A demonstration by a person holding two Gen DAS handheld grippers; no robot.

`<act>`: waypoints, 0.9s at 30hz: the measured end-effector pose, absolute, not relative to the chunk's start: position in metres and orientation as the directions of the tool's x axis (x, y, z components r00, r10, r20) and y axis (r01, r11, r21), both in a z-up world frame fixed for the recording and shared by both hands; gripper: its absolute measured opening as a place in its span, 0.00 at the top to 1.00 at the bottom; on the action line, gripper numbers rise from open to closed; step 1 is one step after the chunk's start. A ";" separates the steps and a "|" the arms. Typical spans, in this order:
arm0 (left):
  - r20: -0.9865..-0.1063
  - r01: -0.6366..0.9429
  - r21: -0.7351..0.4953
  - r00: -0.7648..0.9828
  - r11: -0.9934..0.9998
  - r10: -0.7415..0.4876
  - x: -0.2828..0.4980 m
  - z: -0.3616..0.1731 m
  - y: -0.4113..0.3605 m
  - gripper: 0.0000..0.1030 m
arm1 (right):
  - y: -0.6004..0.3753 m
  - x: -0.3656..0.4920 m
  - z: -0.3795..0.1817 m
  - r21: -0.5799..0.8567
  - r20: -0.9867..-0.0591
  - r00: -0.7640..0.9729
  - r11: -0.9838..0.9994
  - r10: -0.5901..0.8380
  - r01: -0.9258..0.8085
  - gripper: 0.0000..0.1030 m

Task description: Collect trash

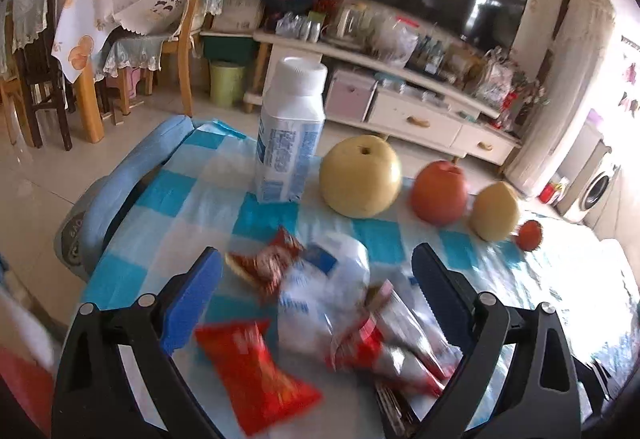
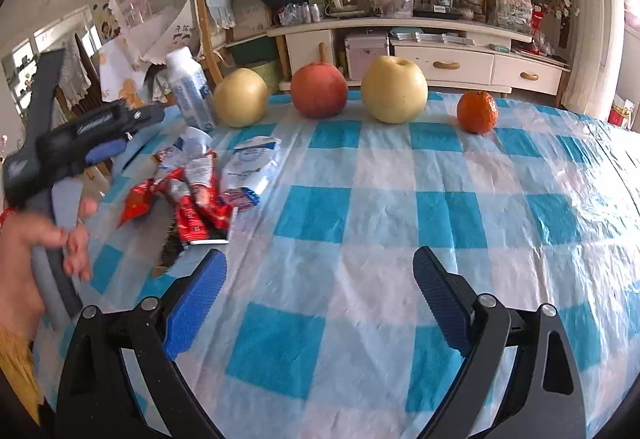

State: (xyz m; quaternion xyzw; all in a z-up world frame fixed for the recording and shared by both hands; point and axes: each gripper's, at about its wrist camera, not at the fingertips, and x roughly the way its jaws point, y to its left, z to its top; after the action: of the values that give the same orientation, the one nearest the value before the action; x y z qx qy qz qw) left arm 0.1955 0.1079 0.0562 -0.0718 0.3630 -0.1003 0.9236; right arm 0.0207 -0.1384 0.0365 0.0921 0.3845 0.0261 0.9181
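A heap of trash lies on the blue-checked tablecloth (image 2: 360,199): red snack wrappers (image 1: 256,371) (image 2: 200,215), a crumpled white-and-blue packet (image 1: 324,291) (image 2: 252,163) and a small red-brown wrapper (image 1: 268,259). My left gripper (image 1: 316,267) is open, its blue pads on either side of the heap, just above it; it also shows from the side in the right wrist view (image 2: 108,143). My right gripper (image 2: 320,271) is open and empty over bare cloth, right of the heap. A white bottle (image 1: 290,135) (image 2: 188,91) stands behind the trash.
A row of fruit stands at the table's far edge: a yellow pear (image 2: 240,97), a red apple (image 2: 319,90), a larger yellow pear (image 2: 394,89) and a tangerine (image 2: 477,111). A TV cabinet (image 2: 440,55), chairs and a green bin (image 1: 226,83) stand beyond.
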 end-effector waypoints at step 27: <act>-0.759 0.284 -0.193 0.563 0.939 -0.326 0.176 0.016 0.062 0.42 | -0.156 0.027 0.034 0.178 -0.718 0.686 0.984 0.114 0.023 0.09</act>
State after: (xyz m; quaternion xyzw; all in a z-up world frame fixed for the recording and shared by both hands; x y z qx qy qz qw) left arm 0.1760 0.0623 0.0164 -0.0244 0.4343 -0.1727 0.8837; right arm 0.0266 -0.1558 0.0344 0.0869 0.3953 0.0248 0.9141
